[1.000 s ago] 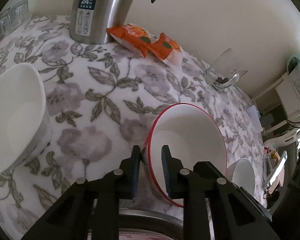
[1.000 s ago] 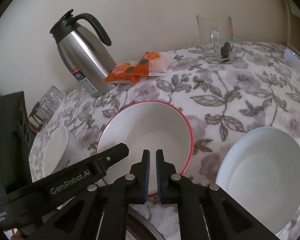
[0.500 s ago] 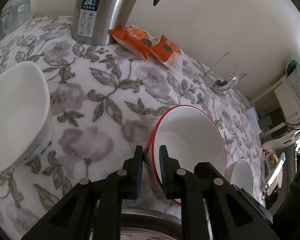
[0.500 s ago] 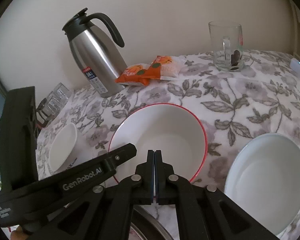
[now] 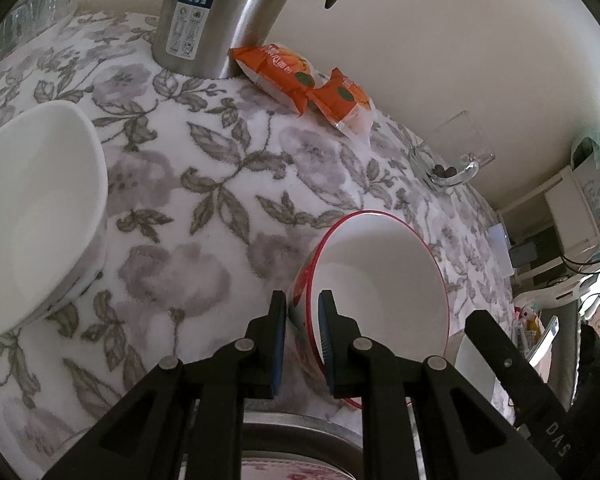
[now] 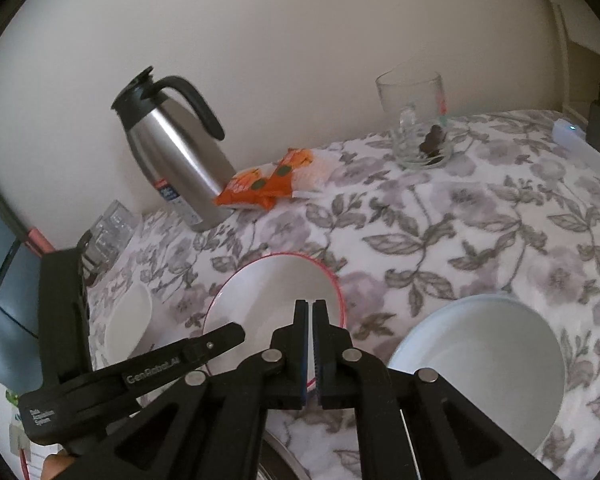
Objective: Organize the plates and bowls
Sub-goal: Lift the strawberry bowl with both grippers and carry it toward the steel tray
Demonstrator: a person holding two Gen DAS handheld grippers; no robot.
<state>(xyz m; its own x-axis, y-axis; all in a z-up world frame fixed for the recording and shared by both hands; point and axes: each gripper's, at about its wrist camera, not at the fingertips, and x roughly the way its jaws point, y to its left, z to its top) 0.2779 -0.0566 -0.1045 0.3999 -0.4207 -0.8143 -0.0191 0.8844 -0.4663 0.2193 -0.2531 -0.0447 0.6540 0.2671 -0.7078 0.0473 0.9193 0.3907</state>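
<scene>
A white bowl with a red rim (image 5: 380,280) is tilted up off the flowered tablecloth. My left gripper (image 5: 303,316) is shut on its near wall, one finger inside and one outside. The bowl also shows in the right wrist view (image 6: 276,300), with the left gripper (image 6: 220,340) at its near left edge. My right gripper (image 6: 310,312) is shut and empty, hovering above the bowl's near side. A plain white bowl (image 5: 36,220) sits at the left, also in the right wrist view (image 6: 128,320). A pale blue-rimmed bowl (image 6: 476,364) sits to the right.
A steel thermos jug (image 6: 176,160) stands at the back by the wall, with orange snack packets (image 6: 272,182) beside it. A glass mug (image 6: 418,120) stands at the back right. Drinking glasses (image 6: 108,232) stand at the far left. A metal rim (image 5: 300,436) lies below the grippers.
My left gripper has closed on the red-rimmed bowl's wall and tipped it up. My right gripper has shut and pulled back and upward, away from the bowl.
</scene>
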